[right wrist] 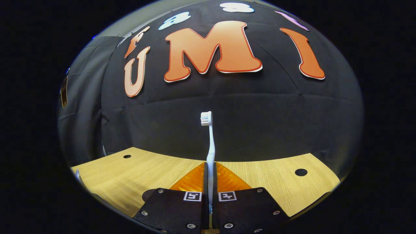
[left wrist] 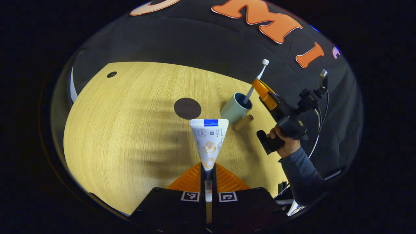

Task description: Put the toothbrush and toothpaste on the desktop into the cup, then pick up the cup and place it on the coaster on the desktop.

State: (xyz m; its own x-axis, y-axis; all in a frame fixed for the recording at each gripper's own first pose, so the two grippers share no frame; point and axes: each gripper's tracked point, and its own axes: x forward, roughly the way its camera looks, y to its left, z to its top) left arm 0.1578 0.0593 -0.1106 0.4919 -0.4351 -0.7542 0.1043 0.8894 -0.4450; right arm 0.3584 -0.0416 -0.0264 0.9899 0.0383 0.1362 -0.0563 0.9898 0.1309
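My left gripper [left wrist: 208,169] is shut on a white toothpaste tube [left wrist: 209,139], held above the wooden desktop [left wrist: 113,130] with its flat crimped end pointing away. Beyond it a dark round coaster [left wrist: 187,108] lies flat. Right of the coaster stands a pale blue cup [left wrist: 234,109] with a wooden handle. In the left gripper view a person's hand holds the right gripper [left wrist: 260,89] beside the cup, shut on a white toothbrush [left wrist: 256,79] whose lower end dips into the cup's mouth. In the right gripper view the right gripper [right wrist: 210,175] clamps the toothbrush [right wrist: 211,143] upright, bristles on top.
The desktop has small dark holes at its far left [right wrist: 127,156] and far right [right wrist: 301,172]. A grey sleeve [left wrist: 302,172] and cables [left wrist: 320,120] are on the right side of the left gripper view. The booth's black cloth wall stands behind the table.
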